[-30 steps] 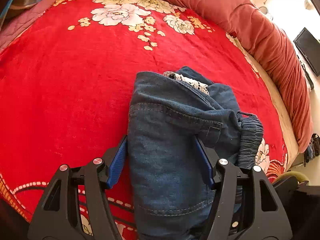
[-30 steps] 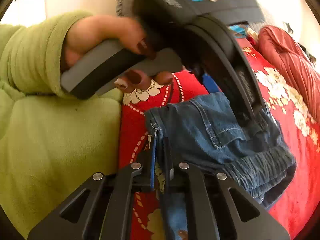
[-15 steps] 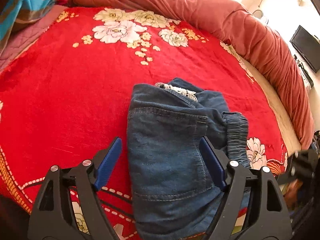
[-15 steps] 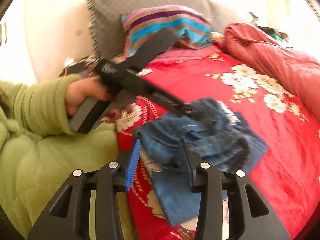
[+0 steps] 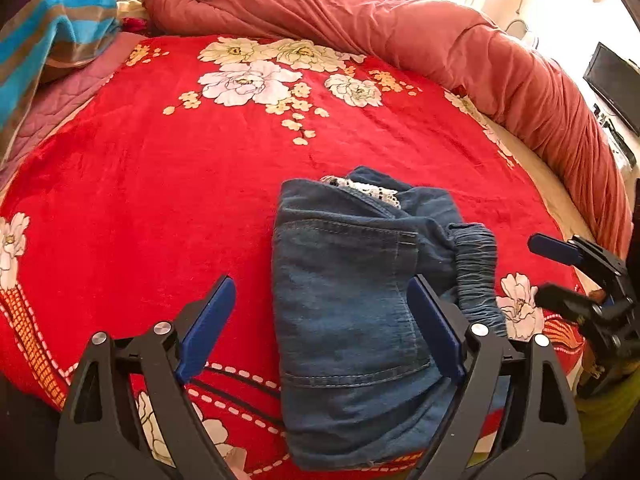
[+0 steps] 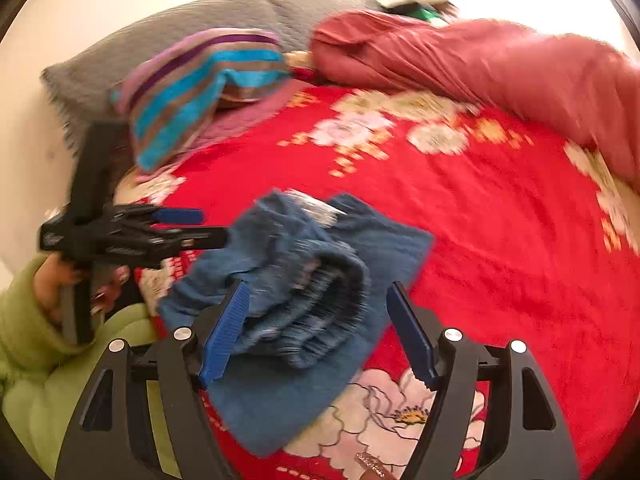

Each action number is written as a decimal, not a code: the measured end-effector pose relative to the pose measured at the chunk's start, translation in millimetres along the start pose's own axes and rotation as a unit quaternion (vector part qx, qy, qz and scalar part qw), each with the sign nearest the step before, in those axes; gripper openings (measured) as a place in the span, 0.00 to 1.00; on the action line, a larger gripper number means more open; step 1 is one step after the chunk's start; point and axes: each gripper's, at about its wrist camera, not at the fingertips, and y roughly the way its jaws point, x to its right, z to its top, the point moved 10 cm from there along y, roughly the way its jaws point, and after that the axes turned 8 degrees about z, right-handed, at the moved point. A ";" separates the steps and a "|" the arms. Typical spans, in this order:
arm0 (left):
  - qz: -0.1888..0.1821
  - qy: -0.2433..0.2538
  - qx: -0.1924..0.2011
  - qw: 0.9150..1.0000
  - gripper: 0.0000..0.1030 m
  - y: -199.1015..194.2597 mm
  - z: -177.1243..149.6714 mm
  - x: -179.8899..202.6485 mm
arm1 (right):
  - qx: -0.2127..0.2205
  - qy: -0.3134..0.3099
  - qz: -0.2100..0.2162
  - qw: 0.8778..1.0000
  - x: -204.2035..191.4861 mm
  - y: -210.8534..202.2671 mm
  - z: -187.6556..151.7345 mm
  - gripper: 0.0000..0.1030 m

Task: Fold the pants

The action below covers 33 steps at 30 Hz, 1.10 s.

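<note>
The blue denim pants (image 5: 352, 312) lie folded in a compact bundle on the red floral blanket (image 5: 180, 184), elastic waistband to the right. My left gripper (image 5: 320, 320) is open, its blue pads either side of the bundle's near part, holding nothing. My right gripper (image 6: 318, 328) is open above the bundle (image 6: 304, 288), empty; the right wrist view is blurred. The right gripper also shows at the right edge of the left wrist view (image 5: 560, 272), and the left gripper shows at the left of the right wrist view (image 6: 188, 226).
A rolled terracotta quilt (image 5: 400, 28) lines the far and right side of the bed. A striped pillow (image 5: 48, 32) and grey pillow (image 6: 200, 28) lie at the head. The person's green sleeve (image 6: 36, 360) is at the near edge. A dark screen (image 5: 612, 84) stands far right.
Both grippers have pulled back and up from the pants. The right gripper, shut on the denim edge a second ago, has let go and opened wide. The bundle stays on the blanket.
</note>
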 end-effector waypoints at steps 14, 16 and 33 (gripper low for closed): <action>0.005 0.001 -0.034 0.999 0.78 28.4 -13.4 -6.2 | -0.061 0.121 0.037 0.990 31.0 56.5 -30.8 0.68; 0.003 0.000 -0.039 0.999 0.78 32.7 -15.5 -6.5 | -0.058 0.132 0.050 0.988 31.3 57.6 -31.4 0.69; -0.039 0.000 -0.022 0.999 0.26 22.5 1.1 18.8 | -0.014 0.074 0.088 0.993 4.9 55.2 5.8 0.29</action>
